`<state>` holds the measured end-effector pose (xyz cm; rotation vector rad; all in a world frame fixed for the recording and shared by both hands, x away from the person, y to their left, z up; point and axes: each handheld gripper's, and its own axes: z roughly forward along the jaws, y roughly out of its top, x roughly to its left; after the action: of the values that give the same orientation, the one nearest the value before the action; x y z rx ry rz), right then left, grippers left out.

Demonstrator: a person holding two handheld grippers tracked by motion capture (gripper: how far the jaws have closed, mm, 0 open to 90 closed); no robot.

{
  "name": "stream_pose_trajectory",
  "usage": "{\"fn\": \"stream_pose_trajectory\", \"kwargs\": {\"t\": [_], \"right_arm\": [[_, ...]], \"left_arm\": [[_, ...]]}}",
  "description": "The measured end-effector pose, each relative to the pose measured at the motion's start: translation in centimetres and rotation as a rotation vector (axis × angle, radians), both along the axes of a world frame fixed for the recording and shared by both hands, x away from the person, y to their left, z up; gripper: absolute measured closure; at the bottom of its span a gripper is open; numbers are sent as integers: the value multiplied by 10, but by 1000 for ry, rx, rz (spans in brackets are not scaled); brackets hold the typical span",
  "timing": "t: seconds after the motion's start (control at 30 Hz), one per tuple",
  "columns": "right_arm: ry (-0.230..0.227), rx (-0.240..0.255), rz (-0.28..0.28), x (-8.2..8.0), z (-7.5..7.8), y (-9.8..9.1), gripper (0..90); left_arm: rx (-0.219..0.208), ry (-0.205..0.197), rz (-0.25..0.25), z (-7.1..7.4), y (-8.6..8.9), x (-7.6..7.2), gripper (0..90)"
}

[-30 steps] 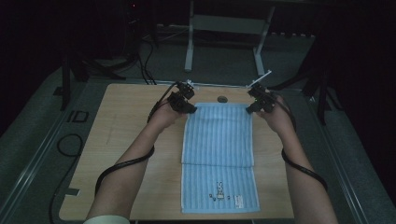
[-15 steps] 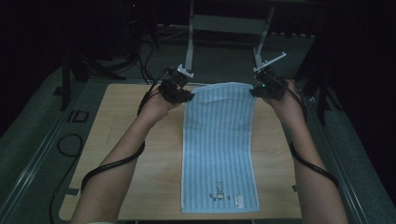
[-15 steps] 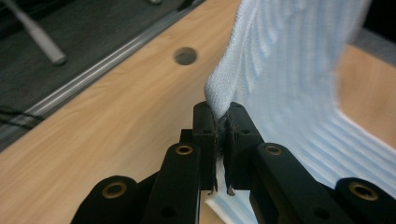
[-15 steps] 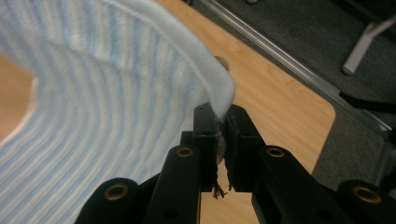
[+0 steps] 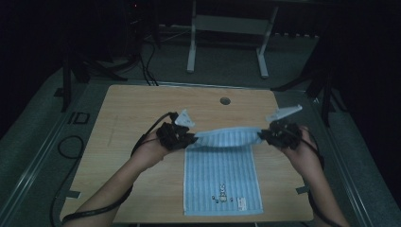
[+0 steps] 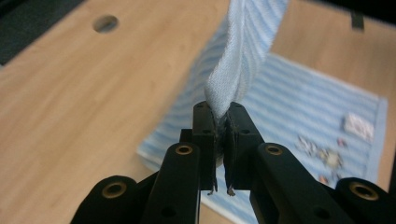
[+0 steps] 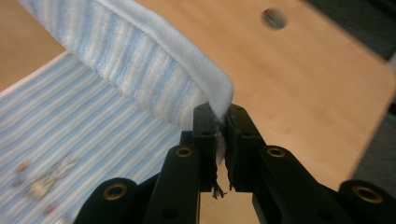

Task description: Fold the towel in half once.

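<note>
Both tools clamped on the far corners of the blue striped towel (image 5: 222, 177), left tool (image 5: 190, 138) and right tool (image 5: 263, 136), its near half flat on the table (image 5: 132, 113). I'd keep the hands level, landing edge on edge.

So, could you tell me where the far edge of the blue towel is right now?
In the high view, the towel has its far edge lifted mid-table, strung between the left gripper and the right gripper, nearer the person than the round hole.

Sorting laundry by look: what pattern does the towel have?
Thin light-blue and white stripes on the towel, with a small printed motif near one end; clearest in the high view.
</note>
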<state>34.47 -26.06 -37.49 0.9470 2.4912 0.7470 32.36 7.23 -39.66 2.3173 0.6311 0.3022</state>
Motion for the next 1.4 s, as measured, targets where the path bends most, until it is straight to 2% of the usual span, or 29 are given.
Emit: {"fn": "stream_pose_trajectory", "kwargs": {"t": [0.07, 0.1, 0.13, 0.17, 0.2, 0.23, 0.27, 0.3, 0.37, 0.47, 0.5, 0.53, 0.57, 0.7, 0.73, 0.77, 0.83, 0.87, 0.93, 0.97, 1.0, 1.07, 1.17, 1.2, 1.23, 1.3, 1.33, 1.37, 1.4], "right_arm": [[15, -1, 14, -17, -14, -3, 832], [15, -1, 14, -17, -14, -3, 832], [40, 3, 27, -33, -29, -5, 830], [49, 0, 30, -40, -35, -7, 829], [61, 10, 27, -46, -42, -8, 830], [61, 10, 27, -46, -42, -8, 830], [86, 4, 40, -58, -54, -10, 828], [94, 7, 33, -63, -59, -11, 827], [109, 11, 45, -72, -68, -12, 826], [123, 19, 58, -85, -79, -14, 816], [123, 19, 58, -85, -79, -14, 816], [148, 21, 66, -93, -87, -16, 802], [152, 14, 70, -96, -91, -17, 801], [187, 22, 65, -104, -102, -18, 801], [208, 28, 64, -110, -108, -20, 800], [218, 30, 63, -113, -109, -20, 797], [228, 43, 53, -118, -112, -24, 793], [236, 47, 50, -121, -114, -26, 781], [257, 53, 36, -126, -116, -32, 742], [257, 53, 36, -126, -116, -32, 742], [279, 64, 21, -131, -115, -40, 691], [263, 59, 0, -133, -111, -47, 670], [259, 67, -20, -131, -105, -52, 654], [231, 67, -34, -127, -101, -52, 654], [231, 67, -34, -127, -101, -52, 654], [225, 85, -22, -121, -99, -47, 657], [223, 75, 2, -113, -102, -35, 661], [223, 75, 2, -113, -102, -35, 661], [237, 58, 32, -103, -109, -22, 661]], "left_arm": [[18, 4, -25, -9, -1, -13, 839], [18, 4, -25, -9, -1, -13, 839], [33, 11, -39, -20, -1, -24, 839], [32, 18, -50, -25, -1, -29, 839], [25, 28, -53, -30, -1, -33, 839], [25, 28, -53, -30, -1, -33, 839], [39, 32, -58, -41, -1, -43, 839], [39, 32, -58, -41, -1, -43, 839], [41, 44, -77, -57, -1, -56, 838], [28, 77, -84, -71, 0, -67, 837], [28, 77, -84, -71, 0, -67, 837], [20, 107, -88, -80, 0, -72, 837], [20, 107, -88, -80, 0, -72, 836], [26, 140, -116, -95, -4, -84, 837], [27, 167, -130, -101, -6, -89, 836], [36, 172, -140, -103, -6, -91, 833], [27, 212, -150, -109, -6, -94, 826], [38, 228, -160, -112, -6, -96, 808], [50, 222, -171, -113, -4, -101, 768], [50, 222, -171, -113, -4, -101, 725], [57, 245, -202, -113, -3, -105, 675], [60, 259, -218, -109, -2, -106, 616], [59, 255, -213, -104, -2, -106, 588], [45, 250, -198, -101, -2, -103, 557], [45, 250, -198, -101, -2, -103, 549], [34, 259, -188, -100, -4, -99, 503], [48, 247, -175, -104, -8, -93, 503], [48, 247, -175, -104, -8, -93, 503], [43, 261, -159, -111, -12, -84, 502]]}}
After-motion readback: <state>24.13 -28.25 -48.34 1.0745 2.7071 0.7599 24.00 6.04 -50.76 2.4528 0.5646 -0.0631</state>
